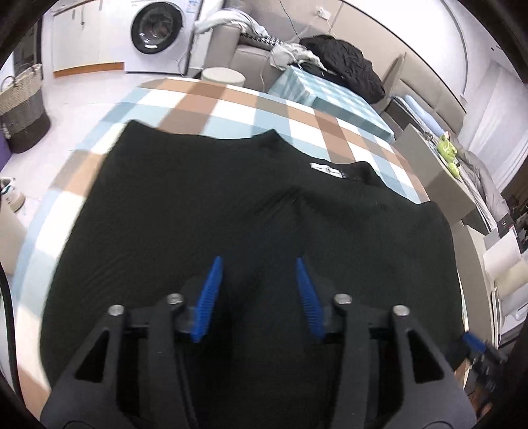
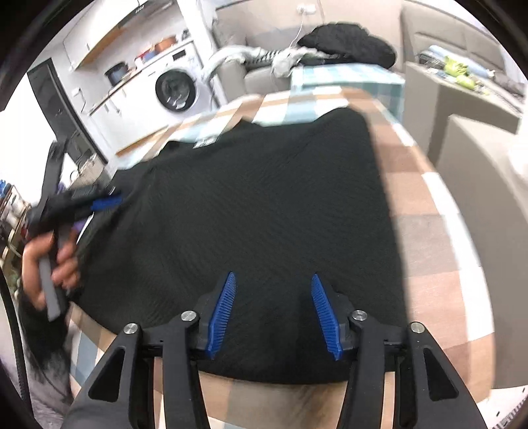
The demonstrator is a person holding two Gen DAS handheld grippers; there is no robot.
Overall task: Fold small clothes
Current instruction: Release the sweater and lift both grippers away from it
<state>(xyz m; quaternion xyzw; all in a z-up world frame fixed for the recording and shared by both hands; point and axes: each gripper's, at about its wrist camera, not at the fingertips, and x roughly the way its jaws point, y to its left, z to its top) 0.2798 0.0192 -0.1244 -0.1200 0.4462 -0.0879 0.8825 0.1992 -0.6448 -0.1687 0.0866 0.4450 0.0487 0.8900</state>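
1. A black garment (image 1: 231, 204) lay spread flat on the counter (image 1: 231, 102), which wore a checked cloth of brown, pale blue and white.
2. The garment covered most of the near half of the counter; its near hem sat just inside the near edge (image 2: 297, 392), and its far edge, with a white label (image 1: 326, 169), reached toward the middle.
3. A strip of checked cloth stayed bare along the right edge of the counter (image 2: 429, 211) and across the far side.
4. The left hand-held gripper (image 1: 259, 264) hovered over the garment with its blue fingers (image 1: 211, 293) apart and nothing between them.
5. The right hand-held gripper (image 2: 274, 280) hung above the garment's near part, jaws likewise apart and empty.
6. In the right wrist view a hand (image 2: 49, 264) gripped the left tool's handle at the garment's left side.
7. Beyond the counter stood a washing machine (image 1: 158, 29), a sofa with piled clothes (image 1: 343, 62), and a woven basket (image 1: 23, 105) on the floor.
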